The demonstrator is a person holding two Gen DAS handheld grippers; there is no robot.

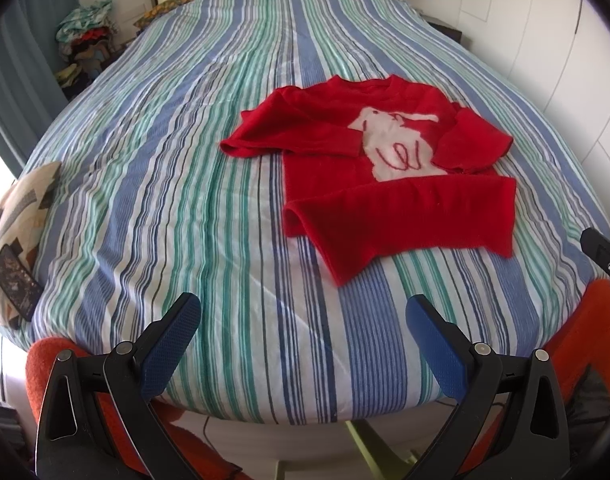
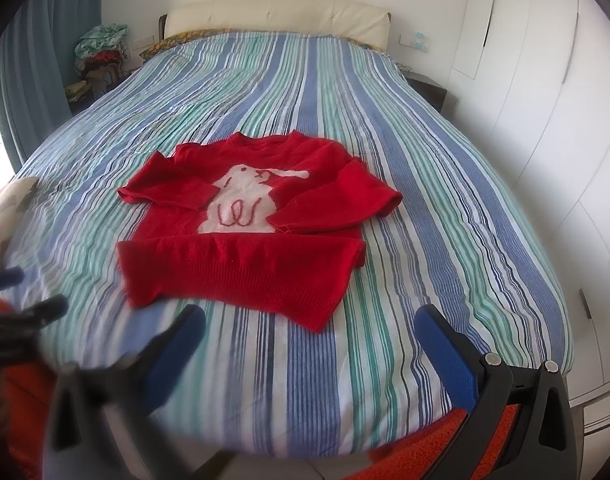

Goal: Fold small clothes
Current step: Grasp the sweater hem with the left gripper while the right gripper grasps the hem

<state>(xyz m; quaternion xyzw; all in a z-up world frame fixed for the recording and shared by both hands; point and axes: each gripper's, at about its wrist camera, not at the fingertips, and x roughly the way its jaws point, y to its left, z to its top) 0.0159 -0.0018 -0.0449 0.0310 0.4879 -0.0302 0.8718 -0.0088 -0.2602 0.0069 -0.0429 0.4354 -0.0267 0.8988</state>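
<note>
In the right wrist view the left finger [image 2: 173, 344] of the right gripper [image 2: 311, 344] is smeared by blur, and the dark shapes at 9 o'clock, a blue tip and black arms of the left gripper [image 2: 13, 296], are too soft to read. In the left wrist view only a black corner of the right gripper [image 1: 603, 258] pokes in at 3 o'clock, the rest cut off by the frame edge. A dark flat object [image 1: 17, 284] lying on a patterned cushion [image 1: 15, 216] at 9 o'clock is hard to identify. The heap of clothes [image 1: 87, 36] at 10 o'clock is a jumble without clear items.

The red sweater [image 2: 241, 232] with a white rabbit figure [image 2: 249, 200] lies flat on the striped bedspread [image 2: 305, 92], both sleeves folded in across the chest and partly covering the rabbit, the hem turned toward the grippers. Seen from the right gripper it sits at 12 to 11 o'clock, the hem just beyond the fingertips, not touching. Seen from the left gripper [image 1: 305, 320] the sweater [image 1: 369, 176] lies at 1 o'clock, apart from the blue pads [image 1: 173, 344].

Both pairs of jaws stand spread wide with nothing between them but bedspread
</note>
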